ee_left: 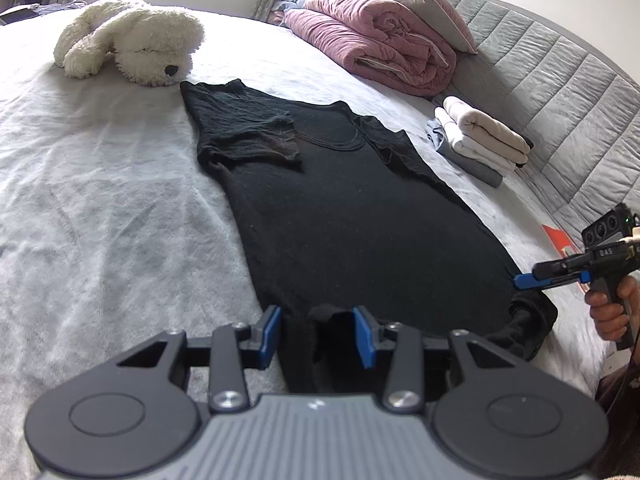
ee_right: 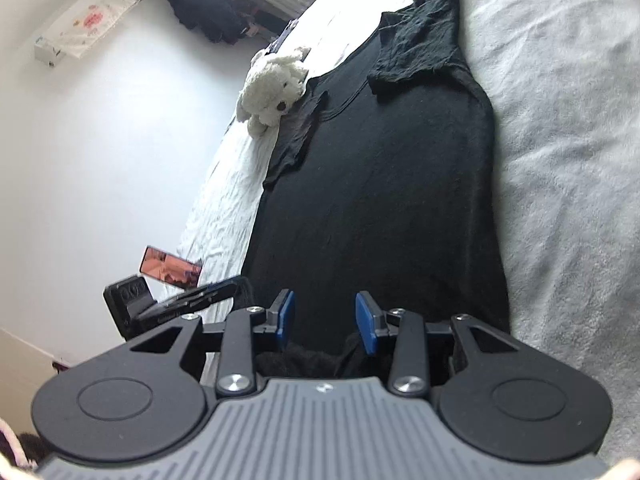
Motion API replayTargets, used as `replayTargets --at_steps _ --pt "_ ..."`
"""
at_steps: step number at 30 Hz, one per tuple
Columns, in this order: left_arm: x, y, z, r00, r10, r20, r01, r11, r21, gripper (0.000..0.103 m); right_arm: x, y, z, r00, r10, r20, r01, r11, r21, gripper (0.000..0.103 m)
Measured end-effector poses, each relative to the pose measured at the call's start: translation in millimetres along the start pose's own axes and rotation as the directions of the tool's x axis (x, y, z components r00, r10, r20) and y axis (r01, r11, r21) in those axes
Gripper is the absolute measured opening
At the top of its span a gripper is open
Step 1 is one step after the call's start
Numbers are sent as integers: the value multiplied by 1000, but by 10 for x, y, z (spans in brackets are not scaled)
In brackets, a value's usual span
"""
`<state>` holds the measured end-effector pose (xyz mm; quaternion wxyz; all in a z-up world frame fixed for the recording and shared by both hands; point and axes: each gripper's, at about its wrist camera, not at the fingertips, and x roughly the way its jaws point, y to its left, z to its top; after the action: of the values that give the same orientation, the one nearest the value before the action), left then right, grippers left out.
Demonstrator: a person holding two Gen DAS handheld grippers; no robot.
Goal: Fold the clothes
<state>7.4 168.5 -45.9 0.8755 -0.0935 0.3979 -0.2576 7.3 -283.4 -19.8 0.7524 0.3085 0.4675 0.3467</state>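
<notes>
Black T-shirt point(ee_left: 352, 216) flat on the bed point(ee_left: 100, 200), sleeves folded in, long axis running from near hem to far collar; left tongs point(ee_left: 316, 334) and right tongs point(ee_right: 326, 322), both partly spread with hem cloth between unpinched, flank its near corners.

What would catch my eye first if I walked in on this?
A long black T-shirt lies spread flat down the white bed, both sleeves folded in. A fluffy white toy dog rests beside its collar end, and a rolled pink quilt sits against the grey headboard.
</notes>
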Motion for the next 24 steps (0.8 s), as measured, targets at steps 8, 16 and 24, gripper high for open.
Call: replayTargets --at_steps 8,16,24 --pt "-65 0 -10 1000 8 14 -8 1000 3 40 -155 59 -214 995 -9 -98 1 997 -74 39" --pt "-61 11 -3 1000 0 17 0 1000 -7 40 85 84 -324 984 7 -178 -21 997 -77 40" --pt "-50 17 9 999 -32 28 32 999 -33 40 336 21 -226 983 90 -159 -85 996 37 39"
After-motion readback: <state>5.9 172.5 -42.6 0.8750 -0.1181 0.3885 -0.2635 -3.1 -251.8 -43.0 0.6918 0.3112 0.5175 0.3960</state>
